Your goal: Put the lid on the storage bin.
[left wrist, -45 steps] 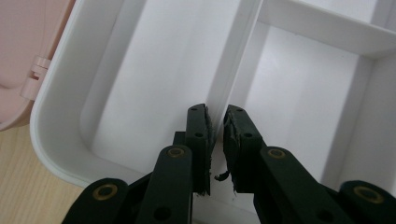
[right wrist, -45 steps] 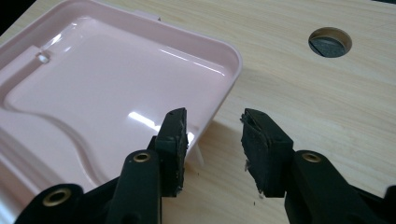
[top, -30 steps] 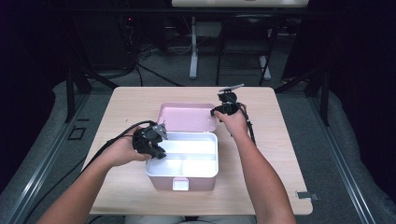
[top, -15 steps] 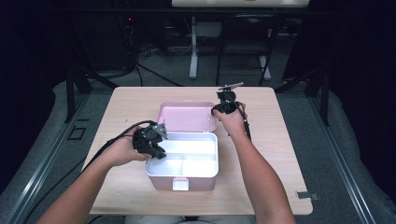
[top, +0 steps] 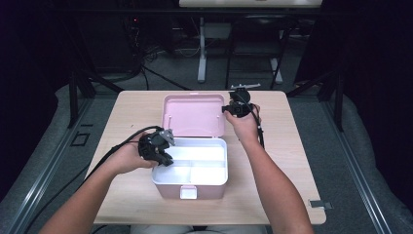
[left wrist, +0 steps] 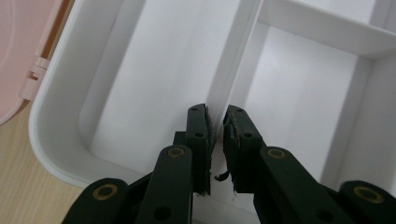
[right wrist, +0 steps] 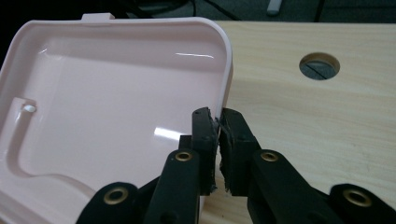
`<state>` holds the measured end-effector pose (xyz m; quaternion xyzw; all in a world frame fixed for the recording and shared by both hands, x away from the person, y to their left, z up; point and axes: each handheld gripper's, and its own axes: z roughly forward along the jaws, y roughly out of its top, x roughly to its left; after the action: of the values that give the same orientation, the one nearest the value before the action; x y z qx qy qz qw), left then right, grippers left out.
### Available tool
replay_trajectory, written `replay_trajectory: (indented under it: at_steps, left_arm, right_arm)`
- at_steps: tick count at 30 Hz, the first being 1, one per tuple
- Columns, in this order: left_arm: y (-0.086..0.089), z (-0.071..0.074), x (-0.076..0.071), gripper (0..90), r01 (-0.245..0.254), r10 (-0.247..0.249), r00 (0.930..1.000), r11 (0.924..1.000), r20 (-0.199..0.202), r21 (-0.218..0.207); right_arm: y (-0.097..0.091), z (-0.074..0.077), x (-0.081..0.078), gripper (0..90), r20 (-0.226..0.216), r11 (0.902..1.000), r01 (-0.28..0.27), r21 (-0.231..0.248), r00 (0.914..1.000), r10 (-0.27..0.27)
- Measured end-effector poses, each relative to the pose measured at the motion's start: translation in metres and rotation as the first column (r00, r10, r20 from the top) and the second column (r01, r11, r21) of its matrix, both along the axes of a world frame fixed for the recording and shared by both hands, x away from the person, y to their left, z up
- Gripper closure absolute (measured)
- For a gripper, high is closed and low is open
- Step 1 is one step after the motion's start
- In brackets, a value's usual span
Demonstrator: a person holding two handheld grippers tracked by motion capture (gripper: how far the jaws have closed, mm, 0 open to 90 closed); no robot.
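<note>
while the left fingers [left wrist: 215, 135] pinch the box's white divider [left wrist: 233, 60], the right fingers [right wrist: 218, 128] have just closed on the pink lid's [right wrist: 116, 102] edge.

Recording lab or studio: 1 light wooden table [top: 292, 195] with a round cable hole [right wrist: 319, 65], ringed by black curtains [top: 370, 58]; grey carpeted floor [top: 316, 117]; black stand legs [top: 80, 92]; loose cables [top: 146, 73]; white desk pedestal [top: 201, 53] behind.

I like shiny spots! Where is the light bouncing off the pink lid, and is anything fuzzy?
Right gripper view: white glare streaks sit on the pink lid, and the black jaws at the bottom look soft. Left gripper view: the white tray is bright and washed out. High view: the table is lit, with darkness around it.
</note>
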<state>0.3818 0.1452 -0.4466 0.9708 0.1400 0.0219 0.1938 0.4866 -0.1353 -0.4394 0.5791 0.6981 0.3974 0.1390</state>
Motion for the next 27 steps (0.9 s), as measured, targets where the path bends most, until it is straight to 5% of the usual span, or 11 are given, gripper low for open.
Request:
replay_trajectory:
  at_steps: [6, 20, 27]
  left_arm:
    - [0.000, 0.000, 0.000, 80.3, 0.000, 0.000, 1.0000, 1.0000, 0.002, 0.000]
    - [0.000, 0.000, -0.001, 80.5, 0.001, -0.001, 1.0000, 1.0000, 0.006, 0.000]
    - [0.000, 0.000, -0.001, 80.4, 0.000, 0.000, 1.0000, 1.0000, 0.008, -0.003]
  right_arm:
    - [-0.001, 0.014, -0.016, 86.1, 0.104, 0.9997, -0.021, -0.015, 0.9943, 0.022]
    - [-0.002, 0.028, -0.051, 87.1, 0.238, 0.9987, -0.046, -0.022, 0.9700, 0.049]
    - [-0.003, 0.030, -0.077, 87.4, 0.334, 0.9979, -0.052, -0.039, 0.9404, 0.062]
